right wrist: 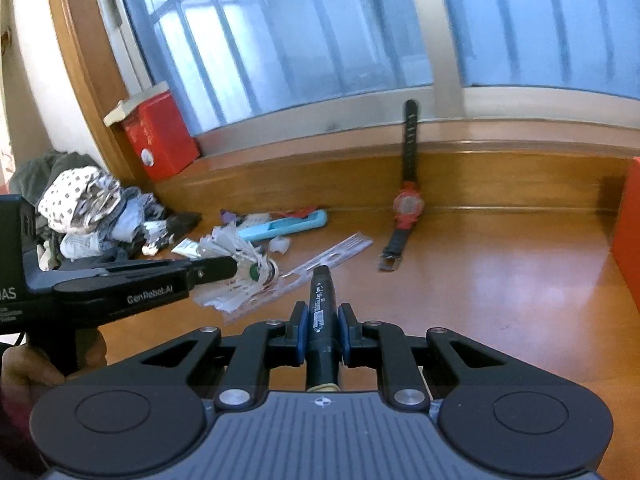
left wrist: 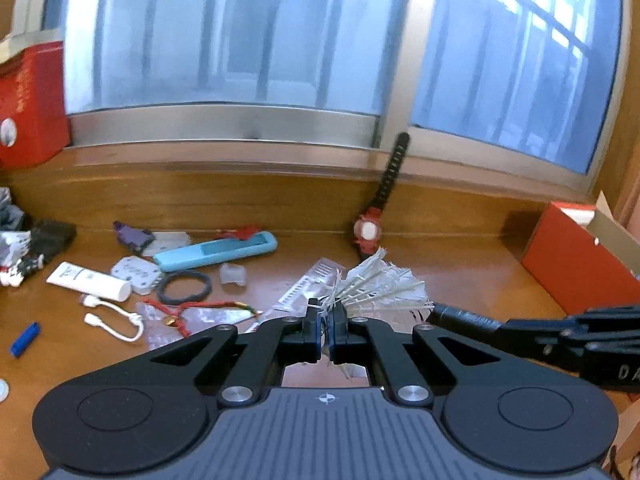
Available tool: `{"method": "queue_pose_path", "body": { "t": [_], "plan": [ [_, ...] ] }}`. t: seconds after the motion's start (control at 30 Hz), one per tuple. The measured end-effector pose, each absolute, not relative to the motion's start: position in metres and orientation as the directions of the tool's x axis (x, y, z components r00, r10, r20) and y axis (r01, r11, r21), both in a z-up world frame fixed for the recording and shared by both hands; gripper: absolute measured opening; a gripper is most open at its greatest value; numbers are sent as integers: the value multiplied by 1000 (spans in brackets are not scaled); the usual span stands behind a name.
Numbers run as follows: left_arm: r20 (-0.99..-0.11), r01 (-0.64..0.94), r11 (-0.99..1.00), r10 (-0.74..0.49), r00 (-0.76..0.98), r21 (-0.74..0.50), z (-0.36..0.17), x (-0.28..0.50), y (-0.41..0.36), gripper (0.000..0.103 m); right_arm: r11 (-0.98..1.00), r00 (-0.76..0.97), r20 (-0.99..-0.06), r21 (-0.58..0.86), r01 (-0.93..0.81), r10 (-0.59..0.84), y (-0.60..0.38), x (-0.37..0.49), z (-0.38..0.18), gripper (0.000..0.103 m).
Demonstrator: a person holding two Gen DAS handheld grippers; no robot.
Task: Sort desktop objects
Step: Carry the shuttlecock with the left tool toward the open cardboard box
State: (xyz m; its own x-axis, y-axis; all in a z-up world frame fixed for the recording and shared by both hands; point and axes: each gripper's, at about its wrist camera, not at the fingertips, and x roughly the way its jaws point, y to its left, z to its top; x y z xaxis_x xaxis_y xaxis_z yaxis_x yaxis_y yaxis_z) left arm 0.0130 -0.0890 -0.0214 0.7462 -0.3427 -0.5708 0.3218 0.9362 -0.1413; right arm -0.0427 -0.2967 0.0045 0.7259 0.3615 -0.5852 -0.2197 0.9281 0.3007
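Most of the sorting is left, I judge: along the worktop's [right wrist: 500, 280] left and back edge a teal remote [left wrist: 216, 255], white tube [left wrist: 88, 281] and cable [left wrist: 114, 320] lie scattered. The left gripper [left wrist: 327, 320] is clenched on a feathered shuttlecock [left wrist: 380, 286], held just above the ruler [right wrist: 332, 258]. The right gripper [right wrist: 323, 330] clamps a black marker [right wrist: 322, 312]; bare wood opens rightward to the orange box [left wrist: 580, 264], past the watch [right wrist: 406, 208] against the back edge.

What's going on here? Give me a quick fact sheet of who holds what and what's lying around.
left hand-held gripper: shut on shuttlecock
right hand-held gripper: shut on marker
against the sill: red watch
on desk: blue remote, clear ruler, white tube
far right: orange box
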Motion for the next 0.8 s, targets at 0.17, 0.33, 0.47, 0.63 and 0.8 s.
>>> {"method": "queue_pose_path", "body": {
  "t": [0.17,0.33,0.47,0.63,0.8],
  "plan": [
    [-563,275,952,-303,768,-138,-25,3,-65,6,917,706,-585,280,-285,399,-265,-33,6,18],
    [-565,207,969,-247,787,-136,-24,-10,-42,6,884,675,-570,279,-376,467,-234,-28,8,18],
    [-553,155,979,-204,808,-135,-22,-19,-33,6,856,654,-556,270,-441,513,-217,-25,12,18],
    [-545,79,985,-152,824,-156,-20,-26,-32,6,830,616,-568,262,-492,545,-216,-22,18,18],
    [-546,54,986,-134,827,-160,-19,-32,-42,6,826,610,-569,269,-496,552,-232,-25,20,18]
  ]
}}
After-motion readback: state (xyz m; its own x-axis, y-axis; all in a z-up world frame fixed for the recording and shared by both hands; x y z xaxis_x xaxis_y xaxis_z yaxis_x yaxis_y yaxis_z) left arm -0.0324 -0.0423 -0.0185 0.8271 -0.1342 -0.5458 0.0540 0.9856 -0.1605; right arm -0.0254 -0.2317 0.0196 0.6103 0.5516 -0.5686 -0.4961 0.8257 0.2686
